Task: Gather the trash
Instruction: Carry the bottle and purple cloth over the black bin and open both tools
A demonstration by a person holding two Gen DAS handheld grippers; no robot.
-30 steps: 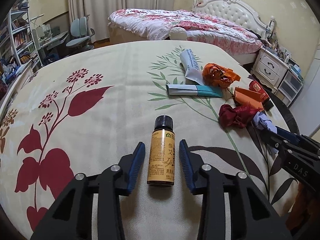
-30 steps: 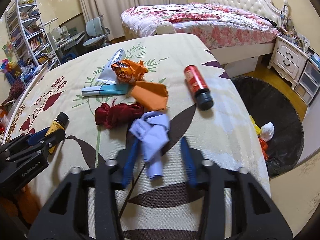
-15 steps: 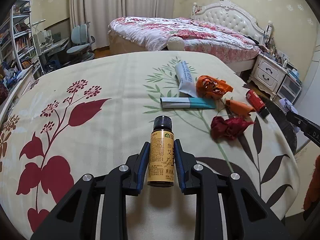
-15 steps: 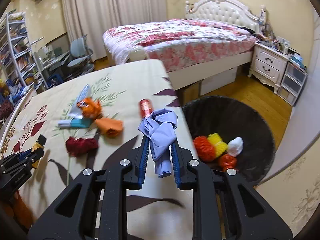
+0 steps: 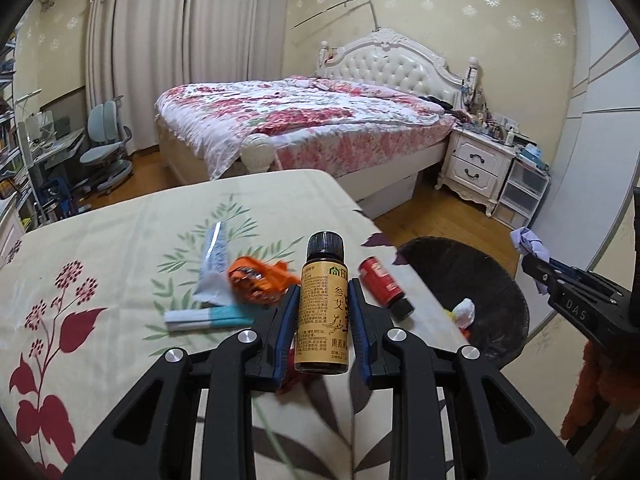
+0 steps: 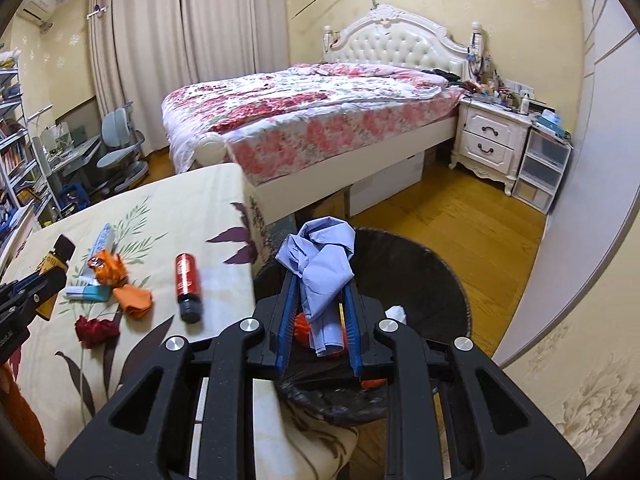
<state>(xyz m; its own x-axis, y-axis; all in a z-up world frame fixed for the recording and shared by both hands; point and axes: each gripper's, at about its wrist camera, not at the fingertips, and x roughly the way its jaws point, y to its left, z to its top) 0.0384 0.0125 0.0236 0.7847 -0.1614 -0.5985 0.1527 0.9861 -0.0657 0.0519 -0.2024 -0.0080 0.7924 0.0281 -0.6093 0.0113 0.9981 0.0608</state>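
Observation:
My left gripper (image 5: 323, 304) is shut on a small brown bottle (image 5: 323, 312) with a yellow label and black cap, held upright above the table. My right gripper (image 6: 318, 292) is shut on a crumpled lilac paper (image 6: 320, 264), held over the black-lined trash bin (image 6: 432, 276) beside the table. The bin also shows in the left wrist view (image 5: 492, 280), with the right gripper (image 5: 538, 266) and lilac paper (image 5: 528, 242) above it. Several pieces of trash lie in the bin.
On the floral tablecloth (image 6: 168, 208) lie a red bottle (image 6: 187, 280), an orange wrapper (image 6: 106, 266), orange paper (image 6: 136, 300), dark red paper (image 6: 94, 330), a teal-white box (image 5: 208, 318) and a tube (image 5: 214, 260). A bed (image 6: 312, 108) and nightstand (image 6: 492, 136) stand behind.
My left gripper shut on the brown bottle, lifted it and moved right. My right gripper shut on the lilac paper, lifted it and carried it right, over the bin.

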